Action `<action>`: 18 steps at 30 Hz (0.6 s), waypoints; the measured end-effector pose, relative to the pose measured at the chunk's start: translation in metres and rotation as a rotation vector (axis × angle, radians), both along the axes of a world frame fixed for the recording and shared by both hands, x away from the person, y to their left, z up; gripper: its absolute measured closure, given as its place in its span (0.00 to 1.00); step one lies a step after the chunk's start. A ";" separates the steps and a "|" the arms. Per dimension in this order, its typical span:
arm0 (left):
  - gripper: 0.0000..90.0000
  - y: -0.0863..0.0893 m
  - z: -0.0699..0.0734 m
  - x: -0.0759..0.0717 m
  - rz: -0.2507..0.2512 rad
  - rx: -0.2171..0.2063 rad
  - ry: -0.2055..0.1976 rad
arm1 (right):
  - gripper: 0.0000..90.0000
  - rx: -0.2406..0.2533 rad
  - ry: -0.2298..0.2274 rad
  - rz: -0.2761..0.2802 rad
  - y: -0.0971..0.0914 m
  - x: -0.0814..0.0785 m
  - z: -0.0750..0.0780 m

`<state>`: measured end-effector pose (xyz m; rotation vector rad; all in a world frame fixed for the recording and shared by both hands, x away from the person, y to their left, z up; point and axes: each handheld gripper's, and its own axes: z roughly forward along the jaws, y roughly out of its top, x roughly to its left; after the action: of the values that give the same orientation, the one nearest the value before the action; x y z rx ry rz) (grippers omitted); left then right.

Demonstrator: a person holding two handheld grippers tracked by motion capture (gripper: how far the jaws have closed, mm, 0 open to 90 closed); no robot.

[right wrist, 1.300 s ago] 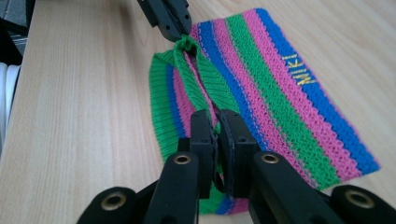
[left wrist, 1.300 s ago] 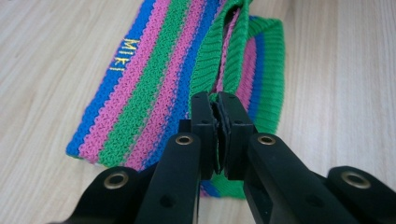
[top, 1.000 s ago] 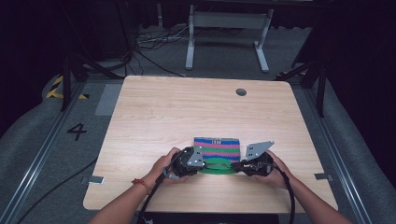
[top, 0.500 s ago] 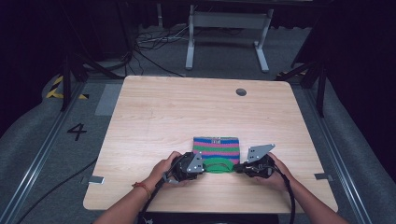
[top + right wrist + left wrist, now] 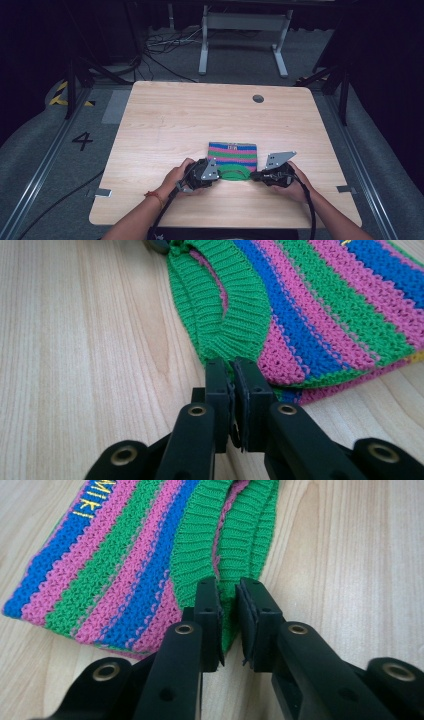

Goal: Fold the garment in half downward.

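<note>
Two tools pinching one striped knit piece (image 5: 233,156), near the table's (image 5: 165,125) near edge.
Left tool (image 5: 229,607) and right tool (image 5: 231,377) each clamped on the green ribbed band (image 5: 220,315); best to lift level, pulling evenly apart, avoiding slack or slipping.

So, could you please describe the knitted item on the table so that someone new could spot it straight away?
Start from the wooden table and go to its near edge, between the person's two hands. The knit piece lies flat there, striped pink, blue and green, with a green ribbed band along its near side. It is the one soft, coloured thing there, and each hand-held gripper pinches that band.
</note>
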<state>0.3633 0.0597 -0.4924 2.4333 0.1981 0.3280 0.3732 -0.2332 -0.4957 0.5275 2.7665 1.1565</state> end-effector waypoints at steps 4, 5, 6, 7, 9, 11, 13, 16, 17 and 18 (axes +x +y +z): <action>0.84 -0.002 0.003 -0.002 -0.014 0.026 -0.012 | 0.91 -0.025 -0.027 0.013 0.003 -0.004 0.002; 0.82 -0.003 0.004 -0.003 -0.018 0.034 -0.011 | 0.91 -0.030 -0.035 0.015 0.004 -0.004 0.002; 0.81 -0.003 0.005 -0.003 -0.016 0.033 -0.010 | 0.90 -0.032 -0.042 0.019 0.005 -0.005 0.003; 0.80 -0.003 0.005 -0.003 -0.016 0.033 -0.010 | 0.90 -0.032 -0.042 0.019 0.005 -0.005 0.003; 0.79 -0.003 0.005 -0.003 -0.014 0.027 -0.007 | 0.89 -0.037 -0.049 0.024 0.005 -0.005 0.004; 0.77 -0.003 0.006 -0.004 -0.016 0.030 -0.009 | 0.89 -0.035 -0.053 0.021 0.005 -0.006 0.006; 0.76 -0.002 0.008 -0.004 -0.016 0.031 -0.014 | 0.88 -0.037 -0.065 0.021 0.006 -0.007 0.008; 0.71 0.000 0.013 -0.003 -0.008 0.034 -0.026 | 0.87 -0.049 -0.078 0.012 0.007 -0.008 0.013; 0.71 0.000 0.013 -0.003 -0.008 0.034 -0.026 | 0.86 -0.050 -0.082 0.010 0.007 -0.008 0.014; 0.70 0.001 0.015 -0.003 -0.001 0.031 -0.026 | 0.86 -0.047 -0.084 0.006 0.007 -0.007 0.015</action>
<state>0.3605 0.0612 -0.4776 2.4586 0.1816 0.3651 0.3658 -0.2266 -0.4808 0.4556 2.7187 1.0854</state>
